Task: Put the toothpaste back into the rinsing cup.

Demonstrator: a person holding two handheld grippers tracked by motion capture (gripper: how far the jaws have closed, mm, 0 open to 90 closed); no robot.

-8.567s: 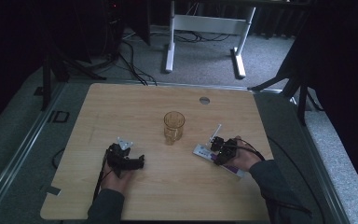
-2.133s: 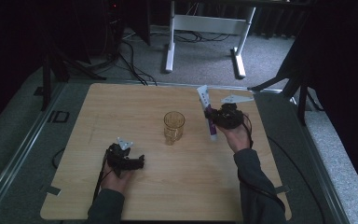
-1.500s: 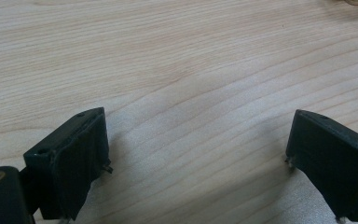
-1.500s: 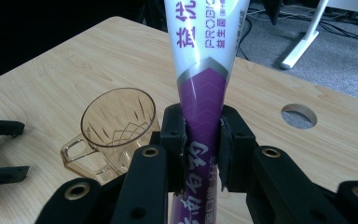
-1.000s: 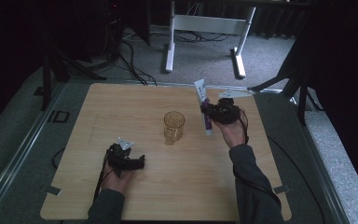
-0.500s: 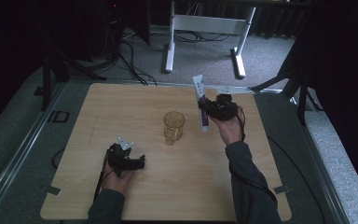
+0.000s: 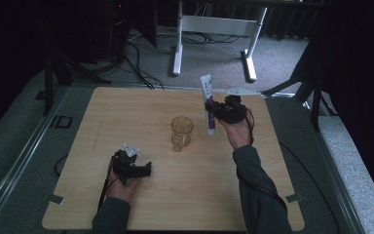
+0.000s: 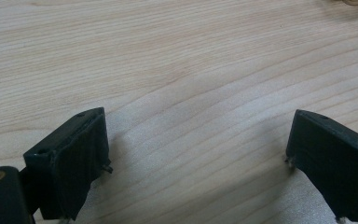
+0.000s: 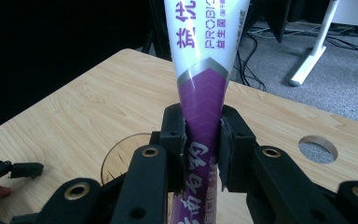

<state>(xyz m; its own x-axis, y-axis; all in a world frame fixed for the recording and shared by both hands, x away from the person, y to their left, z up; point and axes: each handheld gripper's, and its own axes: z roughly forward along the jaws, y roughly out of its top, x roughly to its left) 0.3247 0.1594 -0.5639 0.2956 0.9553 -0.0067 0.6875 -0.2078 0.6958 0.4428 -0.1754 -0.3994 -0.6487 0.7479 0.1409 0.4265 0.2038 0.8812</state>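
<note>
The pale wooden tabletop (image 7: 141,112) with rounded corners stands on grey carpet, in a dark room. Black cables trail across the floor beyond its far edge, toward eleven o'clock, and the white metal legs of a desk frame (image 7: 177,46) rise at twelve o'clock. A round cable hole (image 9: 318,148) is cut into the board near its far right corner.

Toward seven o'clock from the centre, the left tool (image 7: 146,170) rests low on the wood in the person's left hand (image 7: 122,187). Its jaws stand wide apart with nothing but bare wood grain between them, as the left gripper view shows.

Near the middle of the board stands an upright amber glass cup (image 7: 181,132).

At about two o'clock from the cup and just beside it, the right tool (image 7: 212,110) is held above the wood. Its jaws are clamped tight on a white and purple plastic toothpaste tube (image 7: 207,100), gripping the purple part near mid-length. The tube is in the air, clear of the surface. Its long axis runs close to upright, tilted slightly: the broad white crimped end points up and away toward twelve o'clock, and the purple end points down toward the tabletop.
</note>
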